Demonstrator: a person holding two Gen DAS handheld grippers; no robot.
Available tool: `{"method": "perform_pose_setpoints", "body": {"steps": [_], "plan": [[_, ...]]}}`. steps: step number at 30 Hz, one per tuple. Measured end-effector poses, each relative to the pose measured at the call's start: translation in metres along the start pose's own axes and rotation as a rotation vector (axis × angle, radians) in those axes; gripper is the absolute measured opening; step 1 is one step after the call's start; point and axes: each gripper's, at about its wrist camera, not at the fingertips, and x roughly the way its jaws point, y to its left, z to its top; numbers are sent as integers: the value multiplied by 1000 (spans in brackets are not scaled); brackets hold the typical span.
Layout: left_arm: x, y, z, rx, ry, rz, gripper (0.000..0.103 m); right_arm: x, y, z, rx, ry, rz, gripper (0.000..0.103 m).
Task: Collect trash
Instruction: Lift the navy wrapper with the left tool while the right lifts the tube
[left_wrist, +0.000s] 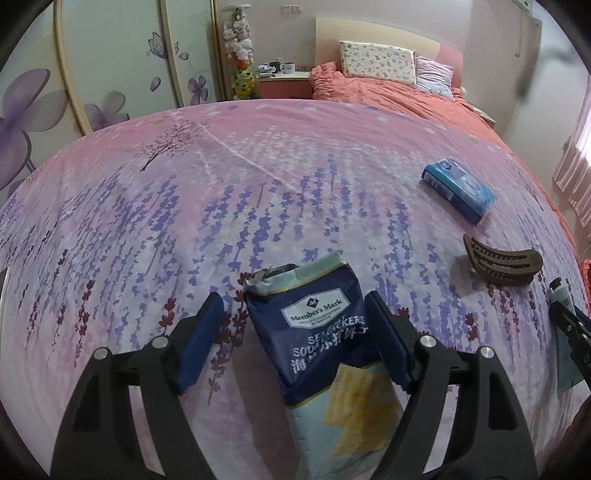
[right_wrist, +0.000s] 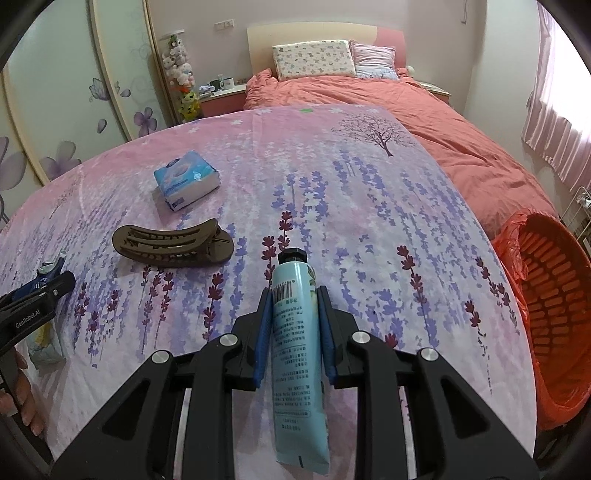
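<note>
Pink lavender-printed sheet (left_wrist: 147, 229), navy cracker bag (left_wrist: 317, 325), pale blue tube (right_wrist: 295, 343), brown hair clip (right_wrist: 173, 243), orange basket (right_wrist: 557, 295)

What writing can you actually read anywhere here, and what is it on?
"Member's Mark": cracker bag.
"SODA ... CRACKERS", partly creased, plus Chinese characters: same bag.
"GenRobot.AI": left gripper.
Barcode and small print on the blue tube: too small.
Tissue pack print: blurred.

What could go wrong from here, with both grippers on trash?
1. The right gripper pinches the blue tube at mid-body, so the long tail hangs free and could swing or slip.
2. The left gripper is open around the cracker bag; the soft, torn-open bag may crumple or spill when squeezed.
3. The orange bin sits at the bed's far right edge, so a drop could miss it.
</note>
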Motion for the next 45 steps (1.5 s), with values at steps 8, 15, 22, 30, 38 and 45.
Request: {"method": "perform_pose_setpoints", "body": {"steps": [8,15,22,30,38,45], "plan": [[0,2,1,-1,0,-4,77,-1,-2,0,6,-1,9,25],[-2,0,-2,11,1,0,77,-1,-3,0,11,-2,17,25],[-11,0,-13,-1,-6,11,70,-4,-2,-3,4,-3,11,24],[-17,-8,-13,26,-21,-12,39,-11,-10,-7,37,-13,66,23],[-47,-10,-8,25,-81,-35,38,-33,-17,-3,51,-55,87,23],[-80,-24,1,32,-132,-73,38,-63,-21,5,46,-115,86,23]]}}
